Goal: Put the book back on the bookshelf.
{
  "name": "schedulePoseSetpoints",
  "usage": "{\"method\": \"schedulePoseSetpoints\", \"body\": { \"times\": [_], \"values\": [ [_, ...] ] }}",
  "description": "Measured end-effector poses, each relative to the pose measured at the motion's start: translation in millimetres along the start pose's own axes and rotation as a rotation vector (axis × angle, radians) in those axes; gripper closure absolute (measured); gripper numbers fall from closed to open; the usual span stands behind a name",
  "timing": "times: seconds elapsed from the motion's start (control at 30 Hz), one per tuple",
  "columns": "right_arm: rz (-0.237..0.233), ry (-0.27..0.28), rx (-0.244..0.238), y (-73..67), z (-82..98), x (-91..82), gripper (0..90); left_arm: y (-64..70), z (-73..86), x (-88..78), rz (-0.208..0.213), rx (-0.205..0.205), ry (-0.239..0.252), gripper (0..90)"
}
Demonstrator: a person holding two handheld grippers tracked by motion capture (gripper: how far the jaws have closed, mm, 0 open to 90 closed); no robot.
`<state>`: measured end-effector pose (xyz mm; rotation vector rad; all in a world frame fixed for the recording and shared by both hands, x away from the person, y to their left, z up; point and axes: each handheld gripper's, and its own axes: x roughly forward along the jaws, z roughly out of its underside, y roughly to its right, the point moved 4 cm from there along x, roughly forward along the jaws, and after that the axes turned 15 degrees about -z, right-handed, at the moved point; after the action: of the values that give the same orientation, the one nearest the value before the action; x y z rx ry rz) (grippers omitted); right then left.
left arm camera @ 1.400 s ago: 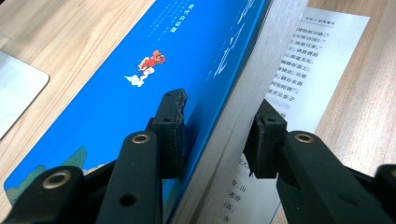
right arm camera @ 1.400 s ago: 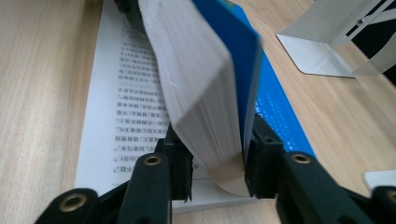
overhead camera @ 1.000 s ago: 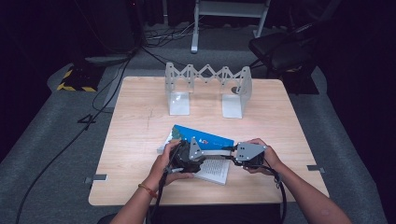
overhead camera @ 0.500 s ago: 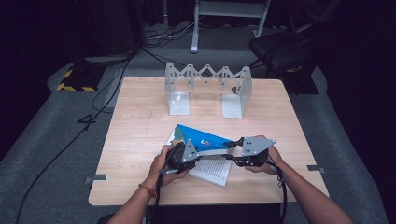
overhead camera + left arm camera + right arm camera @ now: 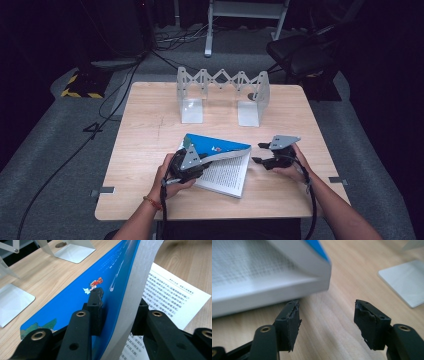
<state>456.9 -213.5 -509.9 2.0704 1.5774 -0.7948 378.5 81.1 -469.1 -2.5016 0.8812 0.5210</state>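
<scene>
Book (image 5: 222,162): a blue-covered paperback lying open at the near middle of the counter (image 5: 150,125), in front of the expanding metal rack (image 5: 222,95) at the far side. The left tongs (image 5: 117,315) pinch the raised front cover together with a sheaf of pages, one jaw on the blue face, the other on the printed side. The right tongs (image 5: 327,320) stand spread and empty just right of the book's corner, apart from it. Judged handling: light, flexible, the block bowing under its own weight; the glossy cover may slip. Preferred hold: deep on the cover near the spine, where the sheaf is stiffest; a grip on loose page edges risks creasing or tearing.
</scene>
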Motion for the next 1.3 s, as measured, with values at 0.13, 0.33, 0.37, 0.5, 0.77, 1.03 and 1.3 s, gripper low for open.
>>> {"method": "schedulePoseSetpoints", "body": {
  "times": [0.13, 0.33, 0.37, 0.5, 0.77, 1.03, 1.3],
  "values": [
    [-0.041, 0.003, 0.025, -1.1, 2.7, 13.4, 37.7, -0.6, 0.7, -0.6, 0.003, -0.001, 0.005, 68.5],
    [-0.048, 0.058, -0.009, -9.1, -6.3, 13.0, 40.5, -4.3, 0.1, -2.6, 0.009, -0.038, 0.02, 68.5],
    [-0.051, 0.096, 0.005, -9.1, -8.2, 8.9, 43.3, -5.2, -1.1, -3.5, 0.008, -0.053, 0.029, 68.5],
    [-0.031, 0.221, 0.024, -7.5, -21.2, -12.2, 46.2, -3.9, -9.2, -5.5, 0.032, -0.102, 0.066, 68.8],
    [0.029, 0.361, 0.004, -12.1, -51.3, -53.9, 46.6, 19.5, -31.2, -6.6, 0.077, -0.096, 0.121, 71.0],
    [0.024, 0.371, -0.037, -23.0, -62.0, -56.7, 47.0, 16.7, -26.3, -11.8, 0.072, -0.087, 0.126, 69.4],
    [-0.04, 0.339, -0.031, -27.3, -65.9, -39.6, 43.5, 24.8, -13.7, -14.1, 0.049, -0.095, 0.097, 57.8]
  ]
}}
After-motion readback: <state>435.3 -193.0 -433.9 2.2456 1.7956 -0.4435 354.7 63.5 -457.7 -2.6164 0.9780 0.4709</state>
